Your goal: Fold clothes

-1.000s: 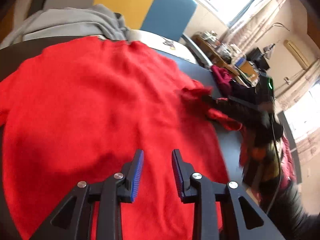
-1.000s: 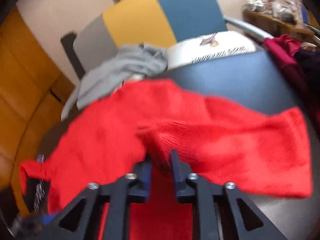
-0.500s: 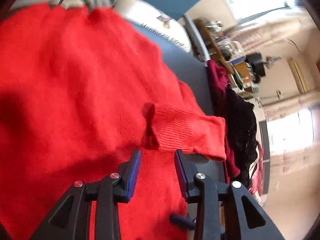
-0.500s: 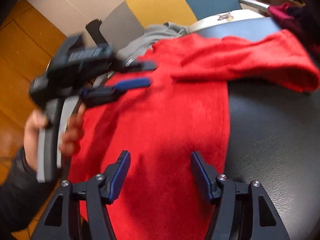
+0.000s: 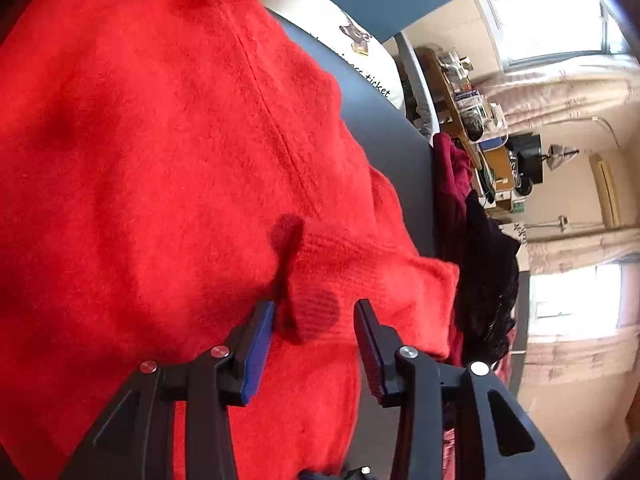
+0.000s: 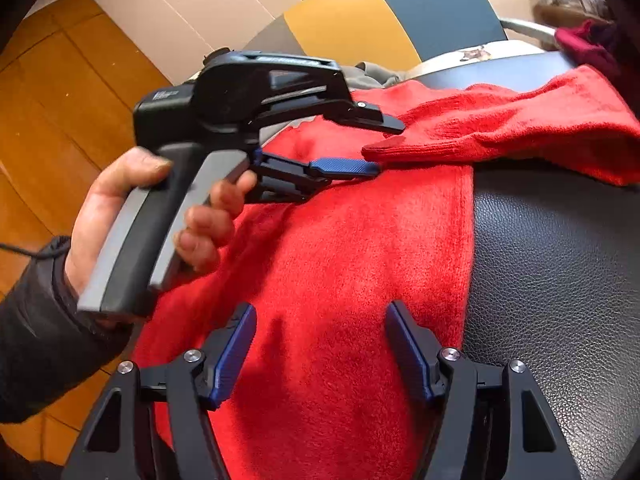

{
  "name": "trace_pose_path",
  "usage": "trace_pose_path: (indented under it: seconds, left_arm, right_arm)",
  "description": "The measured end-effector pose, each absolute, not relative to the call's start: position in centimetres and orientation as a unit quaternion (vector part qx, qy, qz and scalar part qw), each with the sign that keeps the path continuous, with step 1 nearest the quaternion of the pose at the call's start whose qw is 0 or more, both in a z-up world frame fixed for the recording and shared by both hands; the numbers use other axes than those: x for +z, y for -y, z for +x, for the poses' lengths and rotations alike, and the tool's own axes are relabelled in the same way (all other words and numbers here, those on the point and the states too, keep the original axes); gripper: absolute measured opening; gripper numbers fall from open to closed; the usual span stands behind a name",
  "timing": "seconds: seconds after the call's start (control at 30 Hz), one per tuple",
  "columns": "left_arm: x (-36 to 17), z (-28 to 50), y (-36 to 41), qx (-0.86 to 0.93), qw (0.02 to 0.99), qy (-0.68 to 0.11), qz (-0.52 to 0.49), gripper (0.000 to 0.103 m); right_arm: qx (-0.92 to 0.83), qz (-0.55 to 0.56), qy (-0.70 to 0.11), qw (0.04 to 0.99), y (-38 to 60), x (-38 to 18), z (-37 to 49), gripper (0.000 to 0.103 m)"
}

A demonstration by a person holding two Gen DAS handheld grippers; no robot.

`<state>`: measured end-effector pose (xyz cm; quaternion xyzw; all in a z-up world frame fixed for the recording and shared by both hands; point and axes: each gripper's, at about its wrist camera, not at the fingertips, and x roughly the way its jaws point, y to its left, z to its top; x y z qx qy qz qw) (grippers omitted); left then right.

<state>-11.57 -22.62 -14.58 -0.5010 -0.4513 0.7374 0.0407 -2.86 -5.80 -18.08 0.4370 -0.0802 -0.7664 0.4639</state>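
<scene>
A red knitted sweater [image 5: 160, 160] lies spread on the black leather-look table [image 6: 560, 280]. One sleeve [image 6: 520, 128] is folded in across the body, with its ribbed cuff [image 5: 320, 300] on top. My left gripper [image 5: 315, 305] straddles that cuff. Its jaws are closing: the left pad touches the cuff edge and the right pad stands clear. The right wrist view shows this left gripper [image 6: 389, 148] from the side, held by a hand [image 6: 120, 200]. My right gripper [image 6: 321, 308] hovers over the sweater body [image 6: 340, 260] near its side edge. Its jaws are opening and hold nothing.
A grey garment [image 6: 376, 74] and a white printed cushion [image 5: 352, 48] lie beyond the sweater, by a yellow and blue chair back [image 6: 380, 12]. Dark red and black clothes [image 5: 480, 260] are heaped at the table's right edge. Wooden floor [image 6: 60, 120] lies to the left.
My right gripper let go of the sleeve, opened wide and drew back over the sweater body. The sleeve now lies folded across it. My left gripper moved in onto the cuff.
</scene>
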Motion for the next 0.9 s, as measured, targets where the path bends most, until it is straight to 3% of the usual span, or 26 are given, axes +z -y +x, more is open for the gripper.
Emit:
trace_pose_path:
  seconds: [0.07,0.1,0.5,0.9]
  left_arm:
    - [-14.3,-12.3,22.4,0.739,0.041,0.447,-0.503,0.022]
    - [-14.0,-12.7,22.2,0.741,0.041,0.442,-0.504,0.01]
    - [-1.0,-16.2,25.3,0.836,0.067,0.37,-0.399,0.009]
    - [7.1,-10.5,34.5,0.884,0.036,0.366,-0.288,0.009]
  right_arm:
    - [-0.767,0.435,0.082,0.465,5.8,-18.2,-2.9,0.069]
    - [-0.766,0.436,0.082,0.465,5.7,-18.2,-2.9,0.069]
    - [-0.752,0.473,0.134,0.439,4.6,-17.2,-4.7,0.07]
    - [-0.784,0.472,0.196,0.352,2.5,-15.1,-11.0,0.072]
